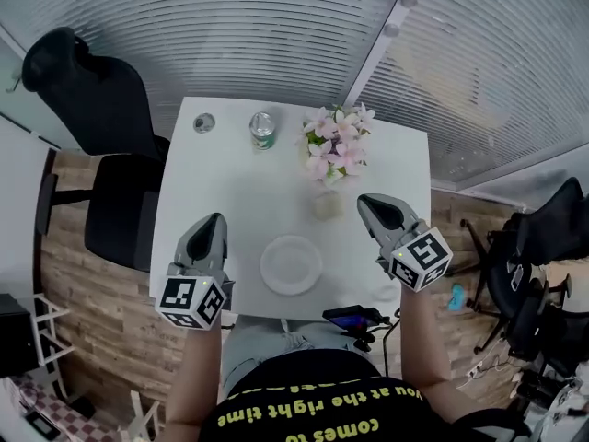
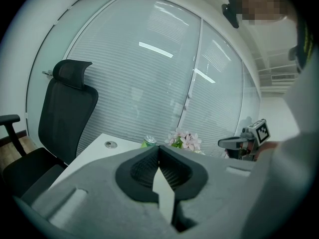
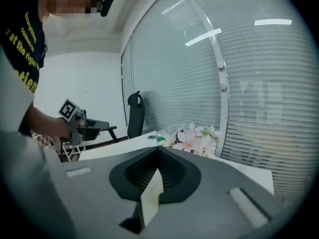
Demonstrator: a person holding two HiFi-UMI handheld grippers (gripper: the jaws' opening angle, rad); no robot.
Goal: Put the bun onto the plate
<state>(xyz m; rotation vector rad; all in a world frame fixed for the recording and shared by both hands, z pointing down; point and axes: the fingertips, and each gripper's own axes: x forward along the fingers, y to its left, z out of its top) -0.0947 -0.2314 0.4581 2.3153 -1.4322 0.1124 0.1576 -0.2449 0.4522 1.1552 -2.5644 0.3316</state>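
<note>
The white table (image 1: 230, 182) carries the flowers (image 1: 336, 141) at the back and the empty plate (image 1: 291, 263) near its front edge. The left gripper (image 1: 217, 219) and right gripper (image 1: 365, 201) hover either side of the plate, each with jaws together on nothing. The bun (image 1: 325, 206) lies between flowers and plate, near the right gripper's tips; going in without opening would likely shove it into the flowers

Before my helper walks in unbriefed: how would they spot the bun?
On the white table, find the pink flowers at the far side. The bun sits just in front of them, beyond the plate: a small pale lump, unlike the flat plate or shiny can.
</note>
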